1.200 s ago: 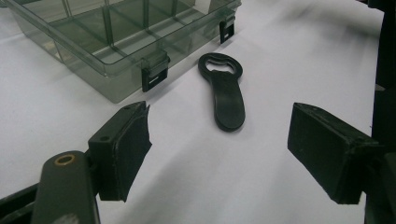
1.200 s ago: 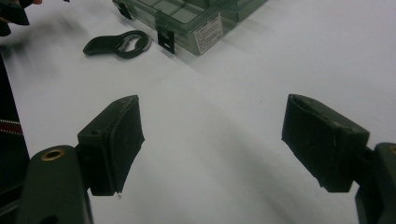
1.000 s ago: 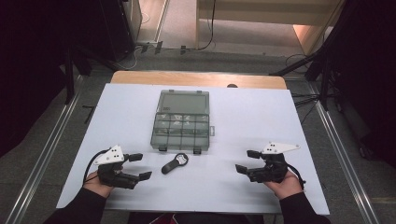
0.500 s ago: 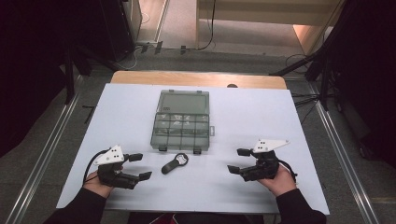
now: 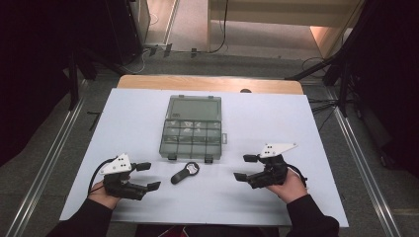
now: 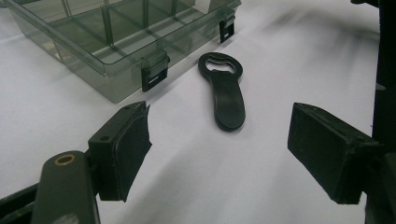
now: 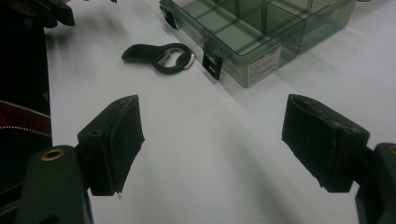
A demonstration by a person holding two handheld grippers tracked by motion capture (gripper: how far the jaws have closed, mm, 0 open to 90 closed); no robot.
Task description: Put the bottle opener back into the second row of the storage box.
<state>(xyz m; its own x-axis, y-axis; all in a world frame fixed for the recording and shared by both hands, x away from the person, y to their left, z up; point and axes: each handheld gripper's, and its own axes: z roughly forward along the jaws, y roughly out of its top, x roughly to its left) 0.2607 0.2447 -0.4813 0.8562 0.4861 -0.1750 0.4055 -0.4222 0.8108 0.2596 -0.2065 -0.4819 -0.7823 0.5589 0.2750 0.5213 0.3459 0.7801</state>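
- Dim workspace surrounding a wooden table [image 5: 207, 83] that is lying under a white sheet [image 5: 306, 128]; grey floor and dark equipment are sitting at the edges, too shadowed to identify
- Smoky clear compartment box [image 5: 192, 128] is resting at the middle of the sheet, its lid closed with two black latches facing the person; small pale items are showing inside some compartments, too blurred to name
- White label [image 7: 263, 60] is sticking to the box's side wall in the right gripper view; its print is too small to read
- Black bottle opener [image 5: 185, 173] is lying flat just in front of the box, apart from it, between the two grippers; its ring end is pointing toward the box; a pale metal edge is glinting inside the ring
- Left gripper [image 5: 148, 176] is sitting low at the near left, held in a hand; its jaws are standing wide apart and gripping nothing; the opener is lying beyond the gap
- Right gripper [image 5: 245, 168] is sitting at the near right, held in a hand [image 5: 289, 186]; its jaws are likewise spread wide and empty
- Dark sleeves are running off the bottom edge; a red garment with a zip is showing at the left edge of the right gripper view, cut off
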